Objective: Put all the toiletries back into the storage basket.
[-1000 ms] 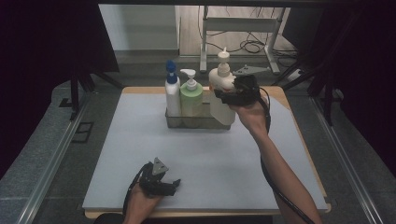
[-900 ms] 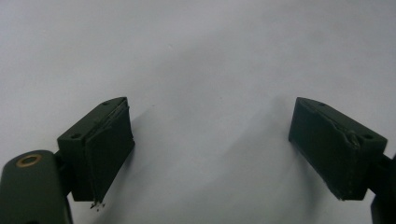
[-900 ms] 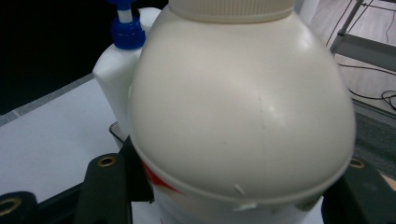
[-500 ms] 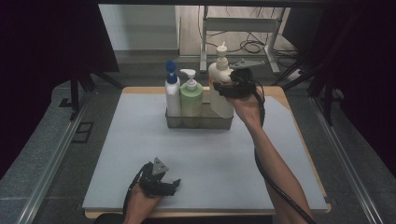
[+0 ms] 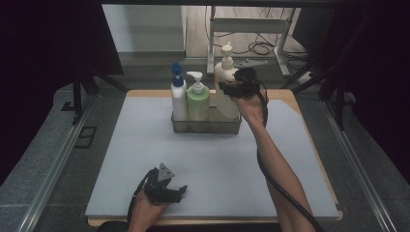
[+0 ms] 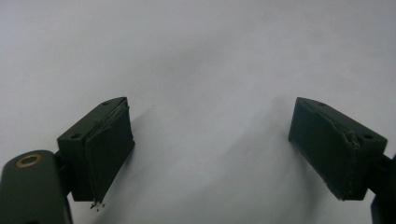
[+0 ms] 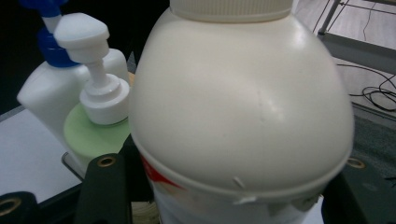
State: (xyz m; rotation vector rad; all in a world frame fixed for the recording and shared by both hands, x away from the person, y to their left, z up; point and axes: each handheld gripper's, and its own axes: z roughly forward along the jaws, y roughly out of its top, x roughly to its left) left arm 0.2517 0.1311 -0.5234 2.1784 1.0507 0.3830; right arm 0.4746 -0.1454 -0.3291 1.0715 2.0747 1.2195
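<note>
My right arm reaches straight out across the mat (image 5: 241, 159), forearm long and nearly level, the hand tipped up at the wrist at the far end. The right gripper (image 5: 236, 87) sits high against the cream bottle (image 5: 225, 92), and its cable trails back along my forearm toward the near edge. In the right gripper view the cream bottle (image 7: 243, 107) swells between my two black jaws, one on each side of its body just below the shoulder — clamped on it, as far as I can see, with a red strip of label showing at the left jaw.

The cream bottle stands at the right end of the clear bin (image 5: 205, 126), upright, with the green bottle (image 5: 197, 99) just beside it in the middle and the white bottle with the blue cap (image 5: 178, 94) at the left end. Whether its base rests on the bin floor I cannot tell.

My left hand (image 5: 145, 208) lies low at the near edge of the mat, well apart from the bin. The left gripper (image 5: 167, 188) rests there with its grey plate on top. In the left gripper view its jaws stand wide apart over bare mat (image 6: 201, 70), nothing between them.

Against a second ago, my right hand has risen and moved toward the far side — the gripper was lower on the bottle then. The left hand has not moved.
</note>
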